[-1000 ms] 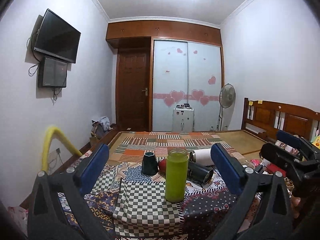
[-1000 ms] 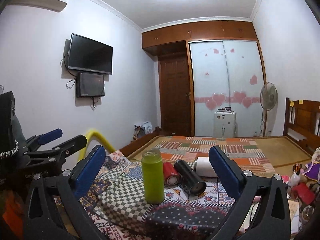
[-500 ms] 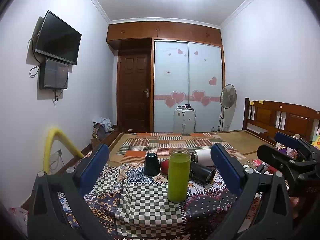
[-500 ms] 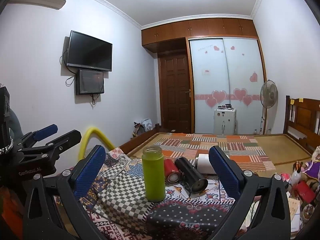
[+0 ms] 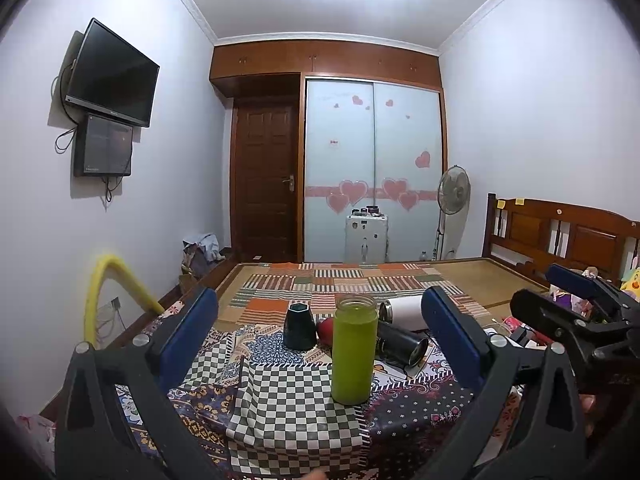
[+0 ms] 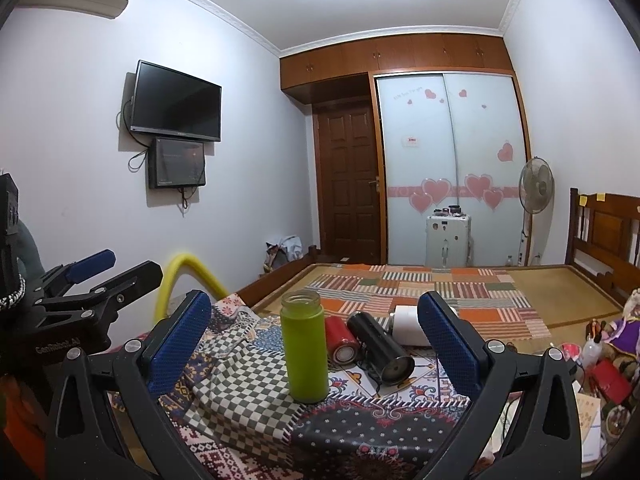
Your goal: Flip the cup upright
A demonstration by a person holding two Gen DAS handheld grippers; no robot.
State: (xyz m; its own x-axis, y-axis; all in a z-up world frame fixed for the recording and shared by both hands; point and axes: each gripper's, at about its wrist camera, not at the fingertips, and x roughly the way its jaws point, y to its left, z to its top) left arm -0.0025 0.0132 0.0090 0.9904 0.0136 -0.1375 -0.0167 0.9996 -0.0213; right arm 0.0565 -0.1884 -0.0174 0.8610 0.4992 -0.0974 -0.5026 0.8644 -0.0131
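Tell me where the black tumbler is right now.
In both wrist views the black tumbler lies on its side on the patterned cloth, just right of the upright green bottle, between the red cup and white cup.

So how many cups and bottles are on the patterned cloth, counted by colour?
Green: 1, the standing bottle
Dark green: 1, the cup
Red: 1, the can lying down
Black: 1, the flask lying down
White: 1, the flask lying down
Total: 5
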